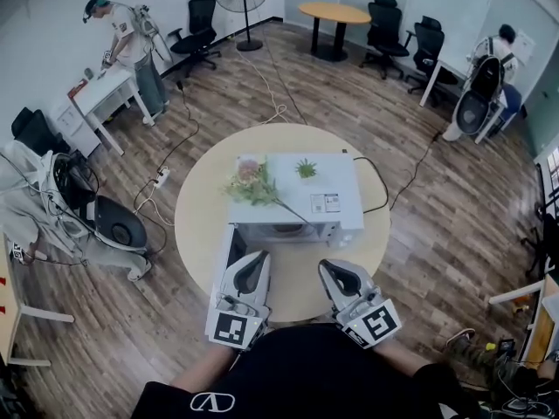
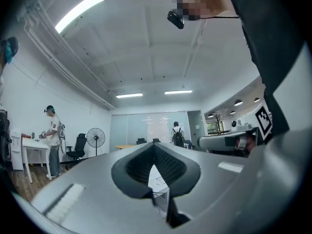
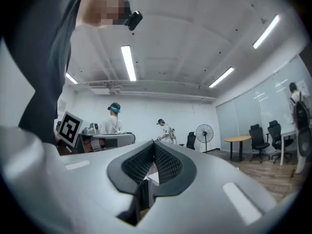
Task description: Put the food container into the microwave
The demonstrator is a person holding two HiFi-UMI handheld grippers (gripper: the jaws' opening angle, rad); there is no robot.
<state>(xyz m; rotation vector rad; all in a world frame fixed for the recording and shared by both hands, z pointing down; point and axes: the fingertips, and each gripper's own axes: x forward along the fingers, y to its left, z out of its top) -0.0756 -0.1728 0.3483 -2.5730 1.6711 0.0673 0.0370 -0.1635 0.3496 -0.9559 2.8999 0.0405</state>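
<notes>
- Standing on the middle of the round table [image 1: 196,221], the white microwave [image 1: 301,190] faces the person, with its door [image 1: 229,253] swung open toward the table's left edge.
- The food container [image 1: 281,230] shows only as a pale shape inside the microwave's open cavity. Its form cannot be made out.
- A leafy flower sprig [image 1: 251,184] and a small green plant [image 1: 306,168] sit on the microwave's top, and a label [image 1: 325,202] lies near its front right corner.
- The left gripper [image 1: 253,264] hovers over the table's near edge, just beside the open door. In the left gripper view [image 2: 154,147] its 2 jaws meet at the tips with nothing between them.
- The right gripper [image 1: 336,273] hovers over the same near edge, apart from the left one. In the right gripper view [image 3: 154,145] its 2 jaws are pressed together and empty.
</notes>
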